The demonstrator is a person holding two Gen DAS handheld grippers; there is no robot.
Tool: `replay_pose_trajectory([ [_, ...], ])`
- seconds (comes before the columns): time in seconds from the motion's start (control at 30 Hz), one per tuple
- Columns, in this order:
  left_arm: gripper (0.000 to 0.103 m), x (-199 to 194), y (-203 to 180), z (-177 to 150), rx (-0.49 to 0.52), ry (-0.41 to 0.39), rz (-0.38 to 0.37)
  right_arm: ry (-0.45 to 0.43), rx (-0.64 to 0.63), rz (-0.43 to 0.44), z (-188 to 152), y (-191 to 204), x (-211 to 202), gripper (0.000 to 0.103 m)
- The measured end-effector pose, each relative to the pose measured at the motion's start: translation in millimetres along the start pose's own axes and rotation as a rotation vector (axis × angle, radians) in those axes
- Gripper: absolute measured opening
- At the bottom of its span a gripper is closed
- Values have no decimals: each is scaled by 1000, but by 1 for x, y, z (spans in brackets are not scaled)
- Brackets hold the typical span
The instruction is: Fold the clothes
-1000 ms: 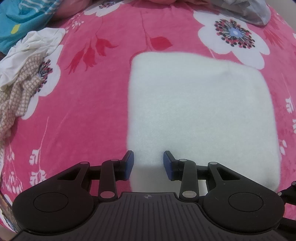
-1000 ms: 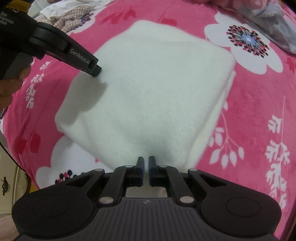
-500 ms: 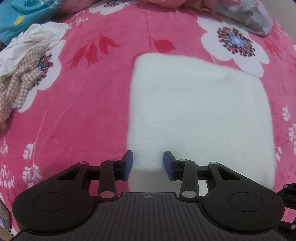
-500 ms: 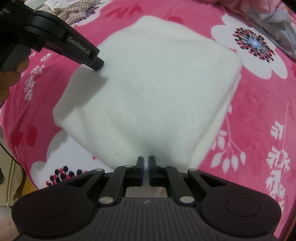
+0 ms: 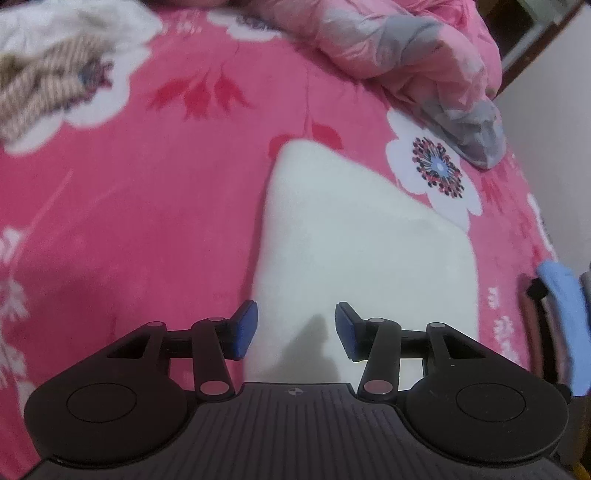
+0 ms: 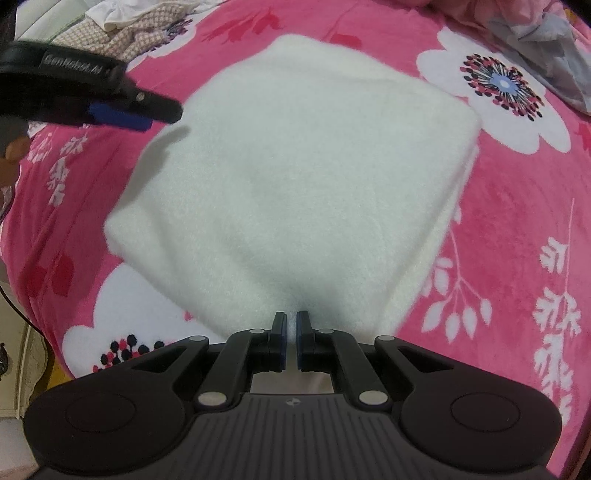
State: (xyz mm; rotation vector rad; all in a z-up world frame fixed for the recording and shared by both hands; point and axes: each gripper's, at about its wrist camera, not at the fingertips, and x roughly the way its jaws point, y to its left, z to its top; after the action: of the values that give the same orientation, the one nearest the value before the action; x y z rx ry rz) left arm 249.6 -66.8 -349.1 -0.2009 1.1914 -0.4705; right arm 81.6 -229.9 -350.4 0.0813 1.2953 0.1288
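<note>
we see a home bedroom: a pink floral blanket (image 6: 517,229) covers a bed, loose clothes (image 6: 125,26) heaped at the blanket's far left, a crumpled pink-grey quilt (image 5: 406,55) at its far right.

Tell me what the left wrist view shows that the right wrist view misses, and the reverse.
Only the left wrist view: the left gripper from behind, jaws open, and a blue cloth at the right edge. Only the right wrist view: the right gripper nearly shut at the folded white garment, and the garment's layered right edge. Both: that garment, the pink floral blanket, the checked clothes.
</note>
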Motion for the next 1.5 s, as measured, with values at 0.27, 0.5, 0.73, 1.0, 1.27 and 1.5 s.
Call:
replay_pose_trajectory([
  [0.27, 55, -12, 30, -19, -100, 33, -170, 9, 11, 26, 2, -6, 0, 4],
  [0.5, 55, -20, 50, -31, -162, 55, -251, -34, 45, 84, 3, -13, -14, 6],
  [0.73, 55, -15, 79, -38, -359, 75, -368, -185, -186, 155, 11, 27, -47, 36],
  [1.0, 58, 14, 80, -36, -374, 151, -391, -227, -506, 102, 11, 84, -24, 37],
  [1.27, 64, 24, 81, -40, -414, 226, -397, -299, -759, 25, -7, 111, -7, 43],
  [1.5, 64, 22, 89, -43, -445, 242, -301, -324, -892, -35, -28, 126, 4, 62],
])
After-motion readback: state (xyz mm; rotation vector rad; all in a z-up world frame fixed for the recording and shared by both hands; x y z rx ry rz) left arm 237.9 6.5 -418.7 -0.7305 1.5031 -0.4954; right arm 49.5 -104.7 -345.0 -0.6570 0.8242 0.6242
